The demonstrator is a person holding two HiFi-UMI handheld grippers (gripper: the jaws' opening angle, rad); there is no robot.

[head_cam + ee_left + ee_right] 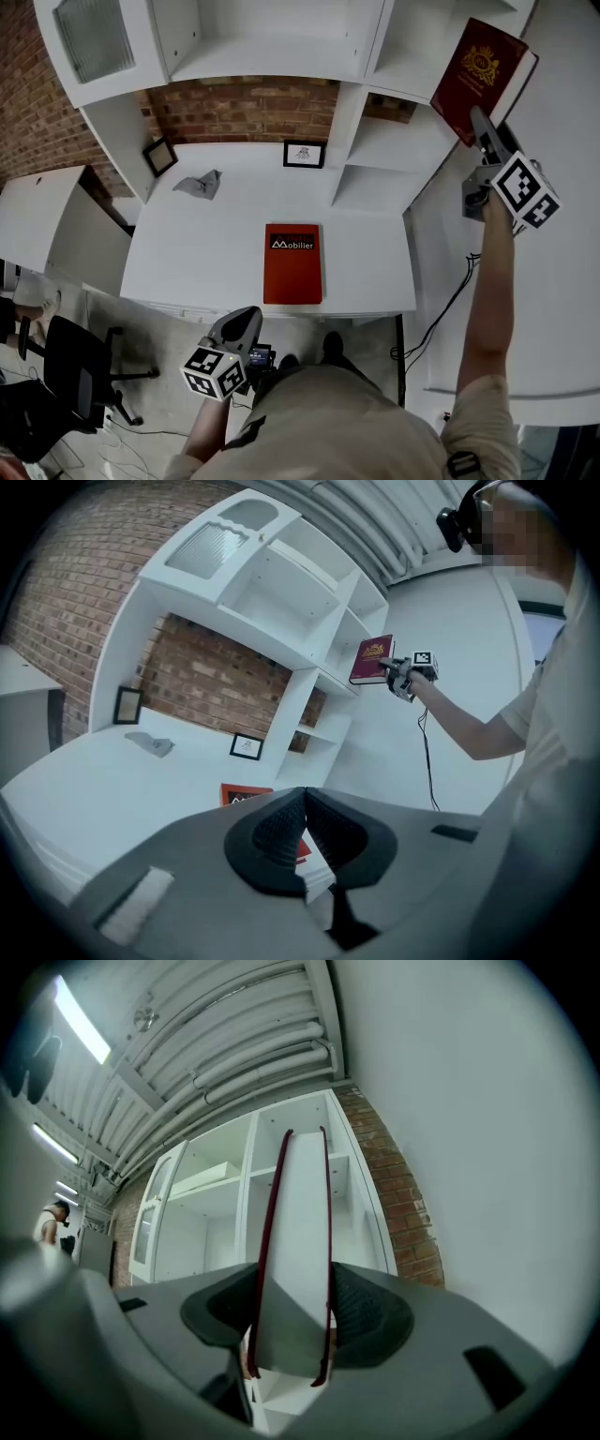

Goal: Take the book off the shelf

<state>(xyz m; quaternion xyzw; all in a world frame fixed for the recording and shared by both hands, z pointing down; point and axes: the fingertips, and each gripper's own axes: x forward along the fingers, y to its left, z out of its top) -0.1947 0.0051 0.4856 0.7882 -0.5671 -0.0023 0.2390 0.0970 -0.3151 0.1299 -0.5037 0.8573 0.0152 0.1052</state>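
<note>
Pinching book (481, 75) by its bottom edge with right tongs (292, 1321), left tongs (302, 832) pressed together; might pivot loose, drop onto counter (187, 244).

Matt white shelf (267, 52), rough brick wall (246, 109), book (478, 77) perhaps cloth-bound.

— What can we read here?
— "Mobilier", white on the dark band atop the red book (292, 265) on the desk (206, 253), at 6 o'clock from the framed print (305, 154).
— And the maroon book (480, 80) at 2 o'clock?
— We see a gold crest; its lettering is too small for us.
</note>
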